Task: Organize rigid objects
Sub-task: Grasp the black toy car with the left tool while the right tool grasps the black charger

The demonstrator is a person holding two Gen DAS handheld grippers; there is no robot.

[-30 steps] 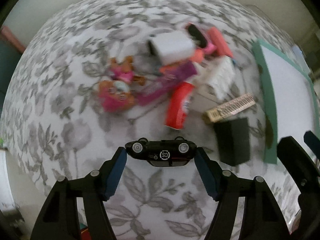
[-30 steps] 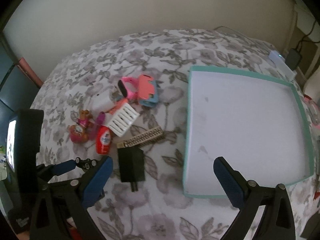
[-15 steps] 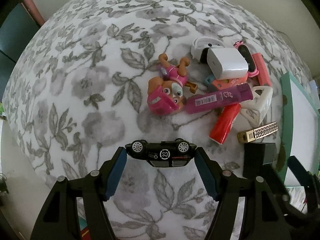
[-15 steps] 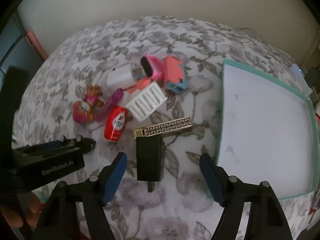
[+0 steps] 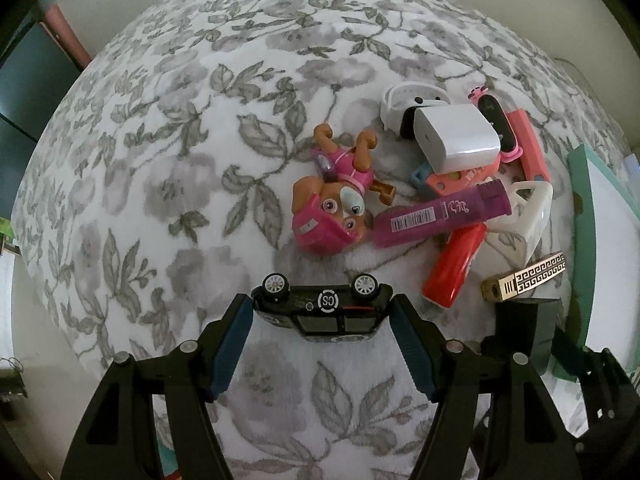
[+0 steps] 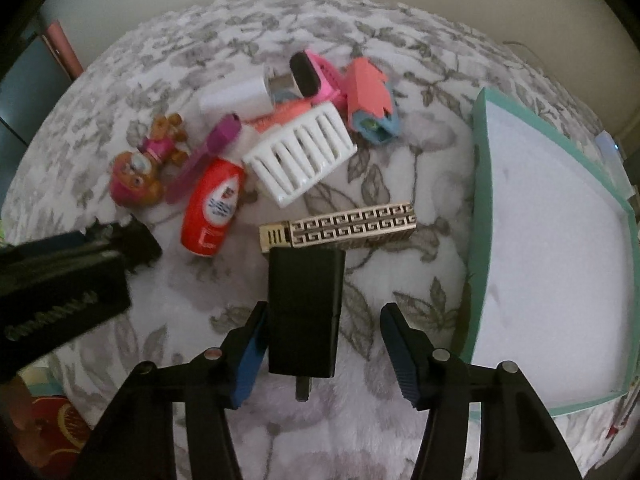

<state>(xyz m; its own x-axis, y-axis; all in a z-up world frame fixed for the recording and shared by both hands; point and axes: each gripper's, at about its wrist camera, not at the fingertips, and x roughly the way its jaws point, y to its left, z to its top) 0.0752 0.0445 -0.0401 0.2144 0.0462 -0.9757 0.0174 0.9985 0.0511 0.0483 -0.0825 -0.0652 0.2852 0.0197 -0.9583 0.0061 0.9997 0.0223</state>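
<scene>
My left gripper (image 5: 321, 320) is shut on a black toy car (image 5: 328, 300), held belly-up and crosswise between the blue pads, above the flowered cloth. In the right wrist view the car (image 6: 136, 240) shows at the left, in front of that gripper's black body. My right gripper (image 6: 325, 320) points down over a black charger block (image 6: 304, 304) lying on the cloth. Its jaws are closing: the left pad is at the block's side, while the right pad stands off with a gap. A teal-rimmed white tray (image 6: 478, 200) lies empty to the right.
A pile lies beyond both grippers: a pink puppy figure (image 5: 332, 208), purple tube (image 5: 440, 212), red bottle (image 6: 212, 208), gold patterned lighter (image 6: 340, 226), white slotted rack (image 6: 304, 160), white charger (image 5: 456, 140), pink watch (image 6: 312, 76) and coral-blue toy (image 6: 368, 104).
My right gripper has come down over the black charger block and its jaws have narrowed around it. The left gripper kept the car and drifted sideways, away from the tray.
</scene>
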